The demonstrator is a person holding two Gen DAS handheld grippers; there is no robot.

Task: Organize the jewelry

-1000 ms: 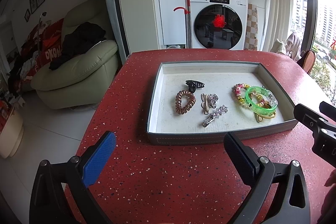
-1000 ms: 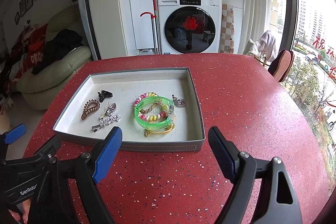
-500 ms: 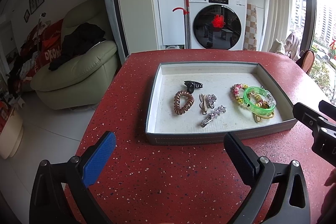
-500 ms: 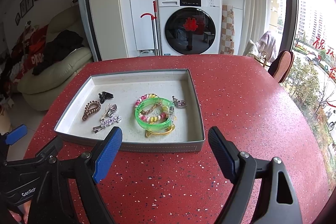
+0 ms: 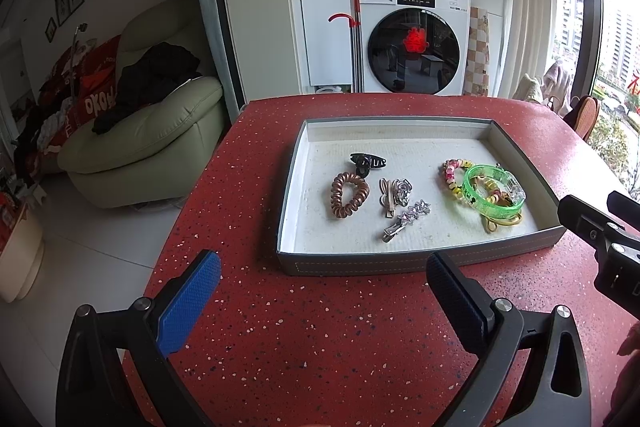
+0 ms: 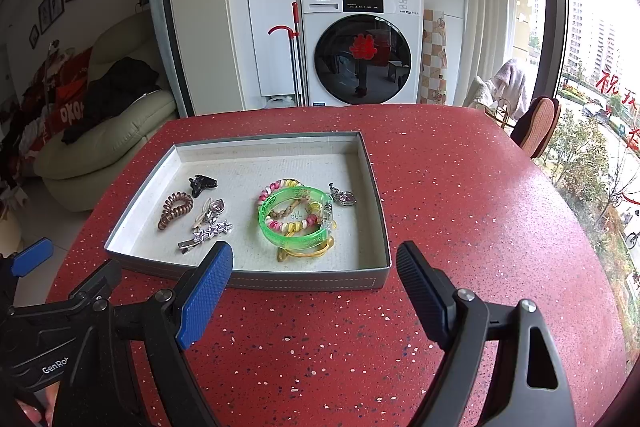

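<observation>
- Tray [image 5: 416, 261] on red table [image 5: 320, 347], holds jewelry: green bangle [image 5: 495, 191] at its right, coil hair tie [image 5: 347, 195] at left.
- L gripper [image 5: 320, 301] & R gripper [image 6: 314, 289]: fingers wide apart, nothing held, both just short of tray's near wall.

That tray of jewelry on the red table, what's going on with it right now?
A person holds a two-finger gripper in each hand above the red table, both aimed at the gray tray. The left gripper and the right gripper are open and hold nothing. In the tray, hair pieces lie on one side: a brown spiral hair tie, a black clip and a silver star clip. The green bangle rests on beaded bracelets on the other side. Nothing has been picked up.
</observation>
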